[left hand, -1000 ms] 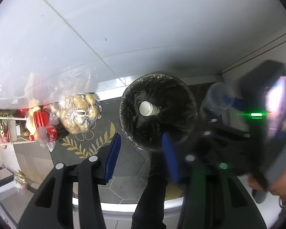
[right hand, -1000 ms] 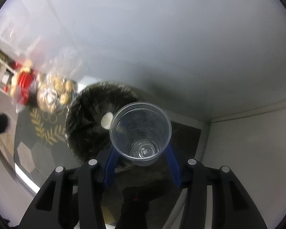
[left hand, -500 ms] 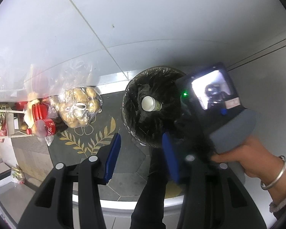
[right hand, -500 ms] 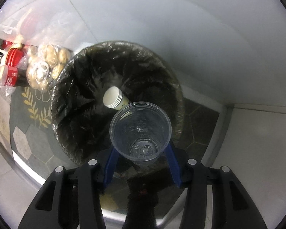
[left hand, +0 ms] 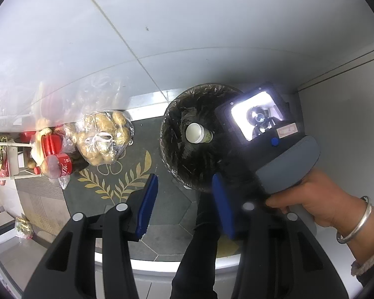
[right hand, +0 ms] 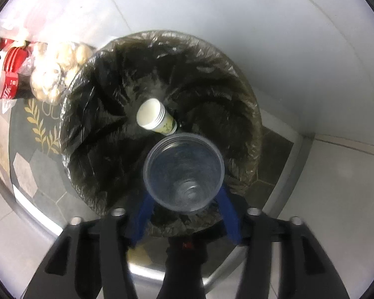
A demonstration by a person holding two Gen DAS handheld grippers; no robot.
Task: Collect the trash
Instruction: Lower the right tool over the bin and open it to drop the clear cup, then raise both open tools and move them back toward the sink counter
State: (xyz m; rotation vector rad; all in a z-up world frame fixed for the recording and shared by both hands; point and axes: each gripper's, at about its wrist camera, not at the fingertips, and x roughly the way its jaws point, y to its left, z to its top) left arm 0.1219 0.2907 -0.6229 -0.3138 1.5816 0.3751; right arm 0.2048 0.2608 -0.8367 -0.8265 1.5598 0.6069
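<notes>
Your right tool (right hand: 184, 214) points straight down over the black-lined trash bin (right hand: 246, 114), and its jaws are opening around the clear plastic cup (right hand: 184, 172). The cup sits between the blue pads, mouth toward the camera, at about 6 o'clock inside the bin's opening. The pads look as if they are just parting from its wall, so I judge it is about to drop.

To finish this release well, hold the tool steady and let the jaws spread fully before you lift. The cup hangs close to the near rim, so any pull toward you could tip it onto the edge of the liner or out onto the floor. A paper cup (right hand: 154, 118) already lies in the bottom at about 11 o'clock from the clear one; there is room beside it.

Your left tool (left hand: 184, 204) is partly open with nothing between its pads, hanging over the dark patterned floor at about 7 o'clock from the bin. Keep it where it is, clear of the right hand (left hand: 319, 204).
</notes>
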